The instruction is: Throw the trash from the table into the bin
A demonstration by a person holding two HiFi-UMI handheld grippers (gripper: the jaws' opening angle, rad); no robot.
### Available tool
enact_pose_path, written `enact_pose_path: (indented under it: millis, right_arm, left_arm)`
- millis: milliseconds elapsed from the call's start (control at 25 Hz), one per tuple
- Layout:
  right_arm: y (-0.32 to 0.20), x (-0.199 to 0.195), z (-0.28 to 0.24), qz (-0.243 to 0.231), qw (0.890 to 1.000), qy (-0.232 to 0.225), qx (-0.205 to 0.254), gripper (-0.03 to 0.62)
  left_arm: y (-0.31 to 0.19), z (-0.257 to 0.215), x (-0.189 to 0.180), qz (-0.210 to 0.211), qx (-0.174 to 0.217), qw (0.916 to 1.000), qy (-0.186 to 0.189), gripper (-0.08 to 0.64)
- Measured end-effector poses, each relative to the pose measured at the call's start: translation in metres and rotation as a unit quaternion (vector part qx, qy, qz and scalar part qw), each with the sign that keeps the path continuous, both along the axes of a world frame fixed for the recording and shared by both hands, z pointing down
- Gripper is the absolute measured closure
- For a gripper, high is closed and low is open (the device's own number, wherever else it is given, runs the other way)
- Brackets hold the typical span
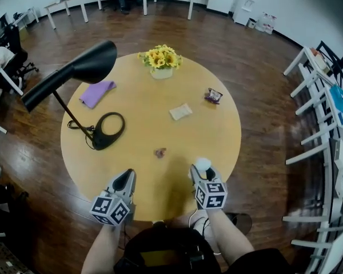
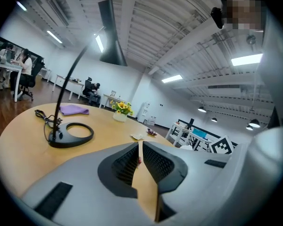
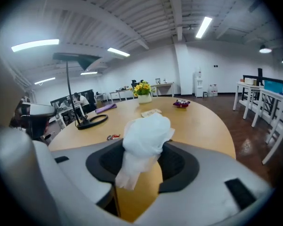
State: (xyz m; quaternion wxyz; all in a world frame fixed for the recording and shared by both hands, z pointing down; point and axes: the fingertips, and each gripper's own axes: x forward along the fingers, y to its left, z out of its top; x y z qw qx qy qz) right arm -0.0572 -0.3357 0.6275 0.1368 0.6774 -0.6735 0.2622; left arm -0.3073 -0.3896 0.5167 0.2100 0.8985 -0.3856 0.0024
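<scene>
The right gripper [image 1: 202,173] is squeezing a tissue [image 3: 146,134] over the table's [image 1: 160,121] near edge. The left gripper [image 1: 125,181] is hovering there, jaws together.

No text or label legible — none anywhere.

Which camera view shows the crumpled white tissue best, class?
The right gripper view: the tissue fills the middle, pinched between the right gripper's jaws, folds clear. The head view shows it only as a small white ball at that gripper's tip. In the left gripper view I cannot make it out.
</scene>
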Motion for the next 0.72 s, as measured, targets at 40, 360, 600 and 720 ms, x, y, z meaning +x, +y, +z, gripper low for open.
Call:
enact_pose_path:
  millis: [40, 360, 600, 720]
  right_arm:
    - [0.006, 0.008, -0.009, -0.002, 1.0, -0.002, 0.01, 0.385]
    - [0.094, 0.136, -0.083, 0.092, 0.991, 0.041, 0.083, 0.387]
    - [0.204, 0.248, -0.111, 0.208, 0.968, 0.093, 0.104, 0.385]
    - [0.279, 0.294, -0.119, 0.283, 0.947, 0.103, 0.111, 0.386]
  left_arm:
    - [0.005, -0.005, 0.015, 0.009, 0.004, 0.9999, -0.002, 0.529]
    - [0.052, -0.054, 0.168, 0.133, 0.06, 0.9892, 0.012, 0.529]
    - [0.111, -0.073, 0.295, 0.242, 0.083, 0.9657, 0.041, 0.529]
    - [0.156, -0.081, 0.357, 0.308, 0.09, 0.9454, 0.056, 0.529]
